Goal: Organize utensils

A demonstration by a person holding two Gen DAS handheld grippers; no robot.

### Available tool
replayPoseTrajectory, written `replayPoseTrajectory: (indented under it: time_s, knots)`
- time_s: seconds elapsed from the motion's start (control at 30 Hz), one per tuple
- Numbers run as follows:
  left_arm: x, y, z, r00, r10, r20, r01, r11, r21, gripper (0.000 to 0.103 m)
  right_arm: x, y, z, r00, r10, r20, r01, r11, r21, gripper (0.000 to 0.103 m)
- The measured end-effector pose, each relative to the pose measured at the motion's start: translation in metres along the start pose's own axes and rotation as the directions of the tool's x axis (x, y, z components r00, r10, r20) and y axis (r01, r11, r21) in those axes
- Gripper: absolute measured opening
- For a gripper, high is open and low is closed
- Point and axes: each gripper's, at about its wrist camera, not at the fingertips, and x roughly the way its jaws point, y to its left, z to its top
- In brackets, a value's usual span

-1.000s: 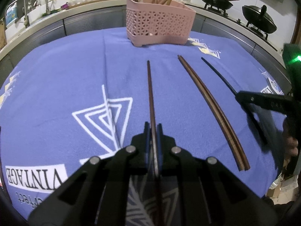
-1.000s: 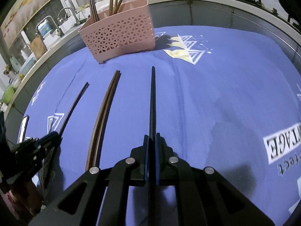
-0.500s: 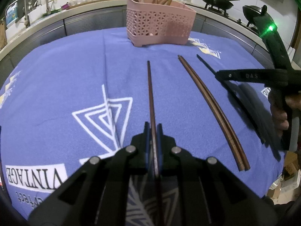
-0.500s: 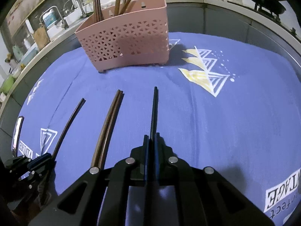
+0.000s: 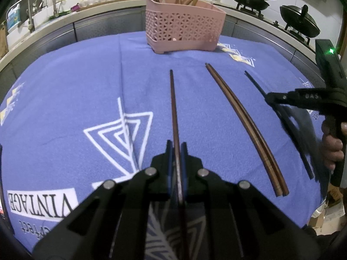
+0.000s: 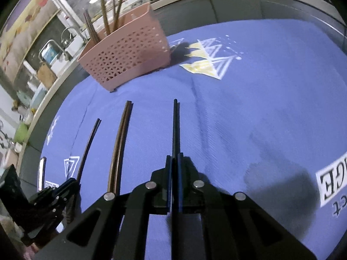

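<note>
While my left gripper (image 5: 176, 151) stays clamped on its brown chopstick (image 5: 173, 104), my right gripper (image 6: 174, 162), pinching the black chopstick (image 6: 175, 125), has swung toward the pink basket (image 6: 128, 58), ready to drop it in.

The right gripper (image 6: 172, 158) has its jaws clamped on a pair of thin black chopsticks (image 6: 175, 127) pointing away over the blue printed cloth (image 6: 260, 108) covering the bench. To their left a pair of brown wooden chopsticks (image 6: 120, 143) lies flat on it. The left gripper (image 6: 65, 186), at the lower left, grips dark brown chopsticks (image 6: 87, 149). Beyond stands a pink perforated plastic utensil basket (image 6: 125, 58) holding upright chopsticks.
</note>
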Motion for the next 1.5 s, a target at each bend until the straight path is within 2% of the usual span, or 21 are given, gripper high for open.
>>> replayPoseTrajectory:
  time_s: [0.17, 0.27, 0.33, 0.5, 0.63, 0.77, 0.93, 1.0, 1.03, 1.07, 1.1, 1.17, 1.27, 1.37, 1.5]
  knots:
    - [0.001, 0.0, 0.003, 1.0, -0.003, -0.015, 0.003, 1.0, 0.006, 0.008, -0.004, 0.004, -0.006, 1.0, -0.03, 0.0, 0.03, 0.999, -0.024, 0.005]
    - [0.004, -0.003, 0.009, 0.999, -0.026, -0.038, 0.027, 0.999, 0.023, 0.026, -0.004, 0.008, -0.007, 0.999, -0.054, -0.001, 0.054, 0.997, -0.057, 0.005]
    - [0.008, -0.006, 0.014, 0.999, -0.01, -0.047, 0.012, 0.999, 0.039, 0.045, -0.003, 0.01, -0.005, 0.998, -0.061, -0.006, 0.061, 0.996, -0.063, 0.006]
    - [0.019, -0.01, 0.027, 0.998, 0.021, -0.06, -0.016, 0.996, 0.082, 0.046, 0.004, 0.016, 0.005, 0.996, -0.092, -0.016, 0.09, 0.989, -0.117, 0.006]
    - [0.027, -0.002, 0.042, 0.996, -0.003, -0.084, 0.009, 0.997, 0.071, 0.046, 0.015, 0.026, 0.019, 0.991, -0.129, -0.032, 0.122, 0.976, -0.179, 0.006]
    - [0.037, 0.007, 0.06, 0.993, -0.034, -0.113, 0.04, 0.998, 0.056, 0.046, 0.025, 0.031, 0.033, 0.99, -0.13, -0.05, 0.118, 0.973, -0.199, 0.006]
    - [0.052, 0.008, 0.081, 0.991, -0.033, -0.132, 0.042, 0.997, 0.068, 0.046, 0.031, 0.039, 0.037, 0.99, -0.137, -0.032, 0.124, 0.955, -0.268, 0.005]
    - [0.059, 0.004, 0.089, 0.991, -0.008, -0.131, 0.022, 0.995, 0.099, 0.043, 0.032, 0.039, 0.039, 0.991, -0.127, -0.036, 0.113, 0.957, -0.267, 0.005]
    - [0.063, 0.002, 0.092, 0.992, 0.011, -0.126, 0.004, 0.993, 0.121, 0.028, 0.033, 0.038, 0.041, 0.993, -0.112, -0.045, 0.097, 0.962, -0.254, 0.005]
    - [0.065, -0.001, 0.096, 0.992, 0.026, -0.122, -0.009, 0.99, 0.14, 0.02, 0.032, 0.036, 0.043, 0.994, -0.093, -0.05, 0.079, 0.967, -0.242, 0.005]
    - [0.067, 0.001, 0.099, 0.991, -0.005, -0.137, 0.023, 0.991, 0.128, 0.006, 0.026, 0.037, 0.044, 0.997, -0.064, -0.034, 0.055, 0.971, -0.231, 0.005]
    - [0.067, 0.003, 0.104, 0.989, -0.012, -0.15, 0.028, 0.994, 0.106, 0.006, 0.013, 0.042, 0.045, 0.999, -0.039, 0.007, 0.04, 0.97, -0.242, 0.005]
    - [0.05, 0.005, 0.111, 0.995, -0.036, -0.09, 0.044, 0.995, 0.089, 0.006, -0.016, 0.05, 0.046, 0.995, 0.011, 0.096, 0.015, 0.965, -0.261, 0.005]
    - [0.006, 0.008, 0.124, 0.993, -0.114, 0.021, 0.113, 0.993, 0.045, 0.005, -0.043, 0.06, 0.046, 0.982, 0.05, 0.183, 0.005, 0.958, -0.287, 0.005]
    - [-0.05, 0.008, 0.138, 0.975, -0.154, 0.16, 0.147, 0.988, 0.054, 0.005, -0.072, 0.077, 0.053, 0.951, 0.105, 0.291, -0.007, 0.948, -0.319, 0.005]
